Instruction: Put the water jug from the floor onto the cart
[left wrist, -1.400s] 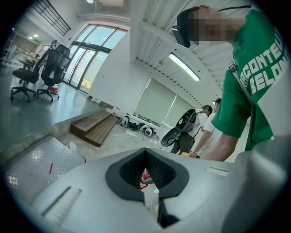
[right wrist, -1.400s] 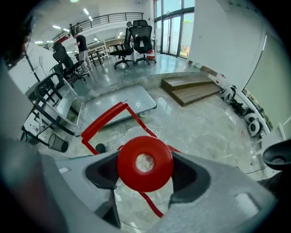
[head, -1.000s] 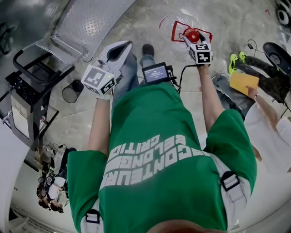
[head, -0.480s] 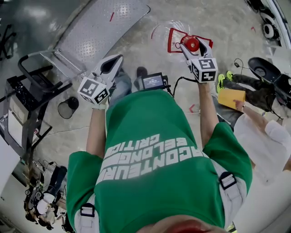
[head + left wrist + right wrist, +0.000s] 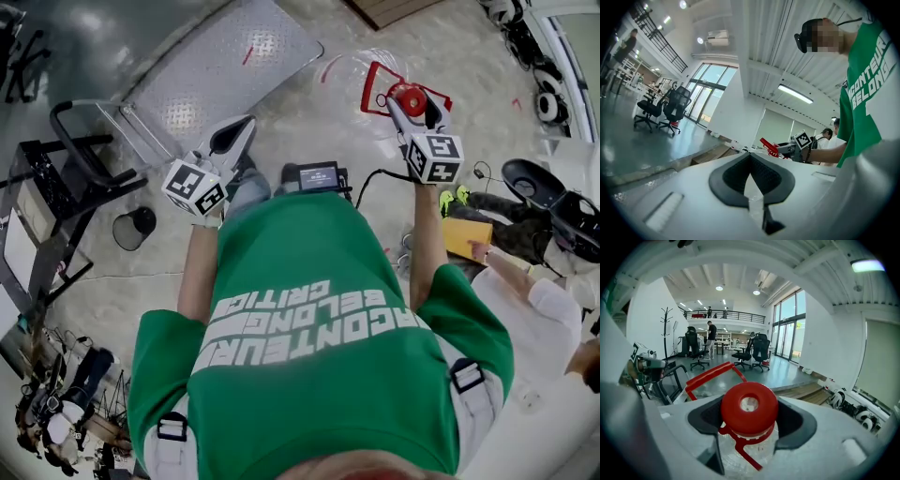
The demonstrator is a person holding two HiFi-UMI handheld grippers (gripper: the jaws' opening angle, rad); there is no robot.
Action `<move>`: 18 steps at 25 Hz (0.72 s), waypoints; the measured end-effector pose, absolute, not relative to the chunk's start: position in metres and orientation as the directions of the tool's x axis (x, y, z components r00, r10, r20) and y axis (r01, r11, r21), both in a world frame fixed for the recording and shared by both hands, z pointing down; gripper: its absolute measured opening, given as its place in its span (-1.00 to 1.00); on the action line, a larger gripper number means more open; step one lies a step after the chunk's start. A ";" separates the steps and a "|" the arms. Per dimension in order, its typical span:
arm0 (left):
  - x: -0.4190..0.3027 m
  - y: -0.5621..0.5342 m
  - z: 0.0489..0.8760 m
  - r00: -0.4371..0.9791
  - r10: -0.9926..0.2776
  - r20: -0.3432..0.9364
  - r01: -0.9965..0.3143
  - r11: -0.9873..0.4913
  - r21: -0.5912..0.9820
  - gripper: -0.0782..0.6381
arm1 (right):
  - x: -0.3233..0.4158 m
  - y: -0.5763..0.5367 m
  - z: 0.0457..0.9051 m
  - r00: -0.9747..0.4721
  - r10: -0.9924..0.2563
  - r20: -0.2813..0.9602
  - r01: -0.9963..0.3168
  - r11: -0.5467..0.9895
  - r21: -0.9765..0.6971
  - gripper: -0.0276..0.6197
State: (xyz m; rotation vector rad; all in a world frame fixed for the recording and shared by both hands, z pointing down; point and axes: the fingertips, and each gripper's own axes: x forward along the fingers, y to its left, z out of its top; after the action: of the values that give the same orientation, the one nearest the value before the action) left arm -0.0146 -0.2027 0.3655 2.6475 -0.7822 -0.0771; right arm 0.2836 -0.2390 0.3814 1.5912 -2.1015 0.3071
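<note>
The right tongs (image 5: 411, 101) are clenched on the neck of the water jug (image 5: 373, 67), just under its red cap (image 5: 750, 406), so the clear body seems to hang off the floor, ahead of the person. The left tongs (image 5: 236, 136) are pressed together on nothing and held aside. The cart (image 5: 220, 61) lies to the left, its flat deck bare, with open floor between.

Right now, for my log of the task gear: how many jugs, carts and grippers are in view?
Jug: 1
Cart: 1
Grippers: 2, the left gripper and the right gripper
Total: 4
</note>
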 end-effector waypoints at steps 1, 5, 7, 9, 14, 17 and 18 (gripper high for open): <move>-0.020 -0.204 0.365 0.842 -0.537 0.050 -0.515 -0.772 0.372 -0.74 | 0.280 -0.242 0.380 -0.204 -0.839 0.504 -0.946 0.301 0.118 0.02; -0.054 -0.213 0.369 0.830 -0.556 0.041 -0.528 -0.760 0.378 -0.74 | 0.254 -0.256 0.380 -0.203 -0.832 0.516 -0.936 0.319 0.146 0.02; -0.071 -0.218 0.370 0.817 -0.575 0.033 -0.541 -0.747 0.386 -0.74 | 0.244 -0.264 0.379 -0.204 -0.828 0.522 -0.933 0.326 0.154 0.02; -0.088 -0.224 0.371 0.807 -0.589 0.028 -0.551 -0.736 0.392 -0.74 | 0.234 -0.270 0.378 -0.199 -0.827 0.526 -0.933 0.325 0.157 0.02; -0.133 -0.239 0.372 0.789 -0.614 0.012 -0.568 -0.722 0.395 -0.74 | 0.205 -0.286 0.376 -0.194 -0.822 0.536 -0.930 0.328 0.168 0.02; -0.159 -0.249 0.371 0.776 -0.631 -0.001 -0.579 -0.713 0.395 -0.74 | 0.189 -0.296 0.374 -0.195 -0.819 0.539 -0.929 0.330 0.165 0.02; -0.166 -0.252 0.371 0.771 -0.637 -0.005 -0.584 -0.709 0.395 -0.74 | 0.185 -0.300 0.374 -0.198 -0.819 0.539 -0.930 0.331 0.163 0.02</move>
State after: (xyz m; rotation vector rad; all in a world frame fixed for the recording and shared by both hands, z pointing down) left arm -0.1664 -0.2515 0.3709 2.5921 -0.9307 -0.1984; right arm 0.1848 -0.3001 0.3740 1.5298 -2.0606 0.2678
